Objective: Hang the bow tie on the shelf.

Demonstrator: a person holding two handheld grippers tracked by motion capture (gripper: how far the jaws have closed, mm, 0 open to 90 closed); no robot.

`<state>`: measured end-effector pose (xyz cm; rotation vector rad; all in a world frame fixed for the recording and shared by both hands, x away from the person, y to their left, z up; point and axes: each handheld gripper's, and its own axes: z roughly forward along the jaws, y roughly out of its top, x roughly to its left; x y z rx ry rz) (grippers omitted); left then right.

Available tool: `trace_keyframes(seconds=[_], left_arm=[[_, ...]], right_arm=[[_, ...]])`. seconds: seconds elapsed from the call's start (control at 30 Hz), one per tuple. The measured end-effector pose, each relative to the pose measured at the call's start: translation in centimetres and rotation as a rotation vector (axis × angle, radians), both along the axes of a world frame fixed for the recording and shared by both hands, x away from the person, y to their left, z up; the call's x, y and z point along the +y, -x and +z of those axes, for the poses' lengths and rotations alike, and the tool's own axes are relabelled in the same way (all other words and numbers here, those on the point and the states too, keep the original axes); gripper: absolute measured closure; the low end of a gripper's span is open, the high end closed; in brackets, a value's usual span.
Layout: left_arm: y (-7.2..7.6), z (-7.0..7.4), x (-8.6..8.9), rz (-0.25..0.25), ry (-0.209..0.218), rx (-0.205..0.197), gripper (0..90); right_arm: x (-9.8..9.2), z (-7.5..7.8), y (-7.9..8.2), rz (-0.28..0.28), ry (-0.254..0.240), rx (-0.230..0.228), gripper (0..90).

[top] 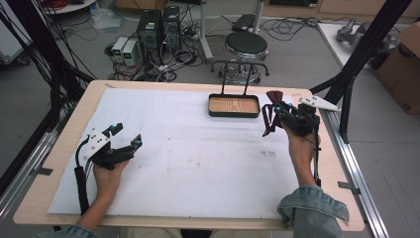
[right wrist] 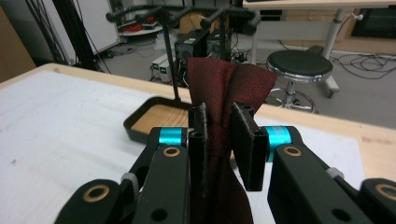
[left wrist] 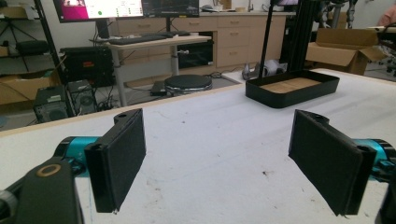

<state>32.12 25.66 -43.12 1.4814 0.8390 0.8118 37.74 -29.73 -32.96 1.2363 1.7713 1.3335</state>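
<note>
From above, the right tongs (top: 275,115) lift a dark red cloth (top: 270,121) near the tray (top: 234,105). The right tongs' own camera shows the 2 jaws pinching the cloth (right wrist: 219,154) tight. The left tongs (left wrist: 217,158) stand wide with nothing between them, low over the desk (left wrist: 210,140).

Off-task things around the table

A black tray (top: 234,113) with a wooden floor sits on the white mat (top: 188,158), just left of the right claw; behind it a stool (top: 246,45), computer towers (top: 158,27) and a cardboard box (top: 403,69).
</note>
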Motion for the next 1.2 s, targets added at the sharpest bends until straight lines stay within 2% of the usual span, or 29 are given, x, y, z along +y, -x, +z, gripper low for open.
trace_keyframes(seconds=[0.13,0.17,0.23,0.27,0.3,0.4,0.43,0.5,0.67,0.73,0.77,0.8,0.93,0.97,1.03,1.1,1.13,1.2], left_arm=[[0.0,0.0,0.0,-0.002,0.002,0.001,19.0],[0.0,0.0,0.0,-0.003,0.003,0.0,19.0],[0.0,0.0,0.0,-0.001,0.004,0.001,19.0],[0.0,0.0,0.0,-0.001,0.004,0.002,19.0],[0.0,0.0,0.0,-0.001,0.004,0.001,19.0],[0.0,0.0,0.1,-0.002,0.002,0.002,19.0],[0.0,0.0,0.1,-0.002,0.002,0.003,19.0],[0.0,0.0,0.1,-0.004,0.005,0.005,19.0],[0.0,-0.1,0.1,-0.007,0.006,0.009,19.0],[0.0,-0.1,0.1,-0.003,0.003,0.013,19.0],[0.0,-0.1,0.1,-0.003,0.003,0.013,19.0],[0.0,-0.1,0.1,-0.002,0.004,0.014,19.0],[0.0,-0.1,0.1,-0.004,0.003,0.014,19.0],[0.0,-0.1,0.1,-0.004,0.002,0.014,19.0],[0.0,-0.1,0.1,-0.004,0.001,0.016,19.0],[0.1,-0.1,0.1,-0.004,-0.004,0.017,19.0],[0.1,-0.1,0.1,-0.004,-0.002,0.018,19.0],[0.1,-0.1,0.2,-0.006,-0.001,0.019,18.9]], right_arm=[[0.5,0.7,-2.0,0.001,-0.01,0.009,76.7],[0.7,1.0,-3.0,0.003,-0.003,0.004,76.7],[0.8,1.1,-3.4,0.012,-0.004,-0.002,76.7],[0.9,1.4,-4.2,0.011,-0.006,0.0,76.7],[0.9,1.4,-4.2,0.011,-0.006,0.0,76.7],[1.1,2.2,-5.7,0.013,-0.011,-0.019,76.7],[1.1,2.2,-5.7,0.013,-0.011,-0.019,76.7],[1.2,2.8,-6.8,0.016,-0.035,-0.028,76.8],[2.0,3.5,-7.9,0.018,-0.009,-0.05,76.8],[2.7,3.8,-8.7,0.02,0.024,-0.056,76.8],[2.7,3.8,-8.7,0.02,0.024,-0.056,76.8],[3.1,3.9,-9.2,0.012,0.036,-0.073,76.8],[3.3,3.7,-10.1,-0.016,0.041,-0.063,76.8],[3.2,3.4,-10.8,-0.016,0.008,-0.059,76.8],[3.1,3.2,-11.3,-0.031,0.0,-0.06,76.8],[3.1,3.0,-11.8,-0.059,0.019,-0.032,76.8],[3.0,3.0,-11.9,-0.072,0.024,-0.04,76.8],[2.6,3.0,-11.9,-0.081,-0.008,-0.046,76.8]])
